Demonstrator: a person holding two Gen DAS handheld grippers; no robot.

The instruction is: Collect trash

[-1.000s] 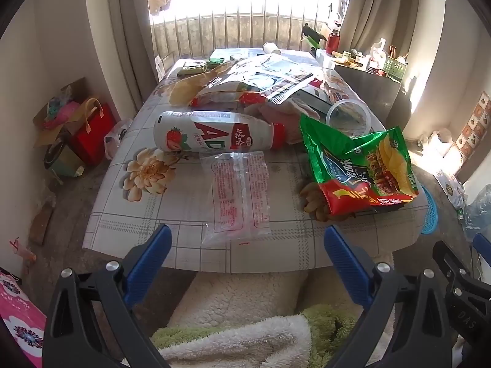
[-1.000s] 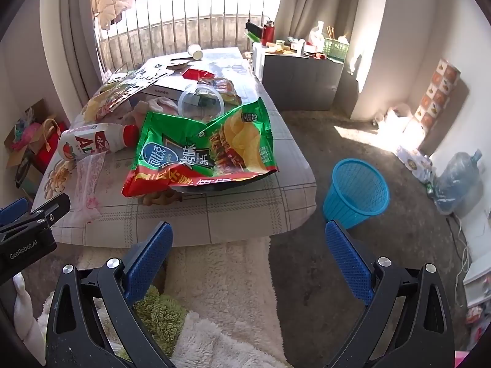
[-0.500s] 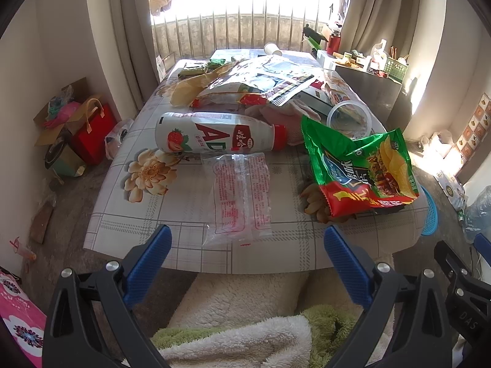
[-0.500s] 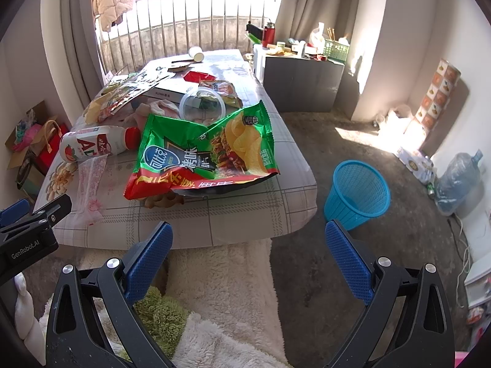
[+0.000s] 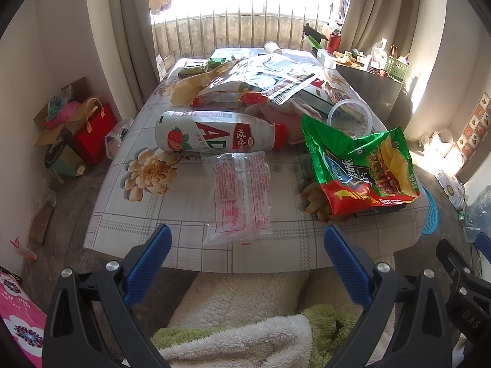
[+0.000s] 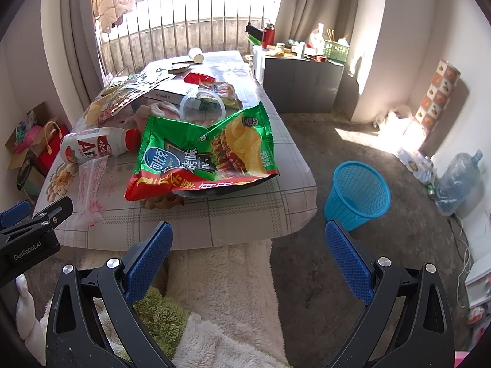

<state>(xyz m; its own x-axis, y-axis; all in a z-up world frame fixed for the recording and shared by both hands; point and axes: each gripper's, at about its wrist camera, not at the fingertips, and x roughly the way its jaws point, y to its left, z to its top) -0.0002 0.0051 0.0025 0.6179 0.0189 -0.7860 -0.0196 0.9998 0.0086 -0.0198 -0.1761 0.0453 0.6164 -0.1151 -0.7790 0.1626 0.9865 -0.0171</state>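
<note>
A low table [image 5: 184, 239] [image 6: 245, 227] holds trash: a clear plastic wrapper [image 5: 241, 191] [image 6: 90, 181] near the front edge, a white drink bottle with a red cap [image 5: 214, 136] [image 6: 92, 147] lying on its side, and a green and red chip bag [image 5: 362, 165] [image 6: 202, 156]. A blue mesh trash bin [image 6: 357, 193] stands on the floor right of the table. My left gripper [image 5: 245, 251] is open and empty, just short of the wrapper. My right gripper [image 6: 245, 248] is open and empty at the table's front right corner.
Further back lie a clear round container [image 6: 202, 107], flat boxes, foil wrappers and a paper cup [image 6: 196, 55]. A fluffy white and green rug [image 6: 214, 306] lies below the grippers. Bags and boxes [image 5: 76, 132] sit left of the table, a grey cabinet [image 6: 303, 82] and water jug [image 6: 458, 178] to the right.
Both views have crept slightly forward toward the table. Both grippers stay open and empty; nothing on the table has moved.
</note>
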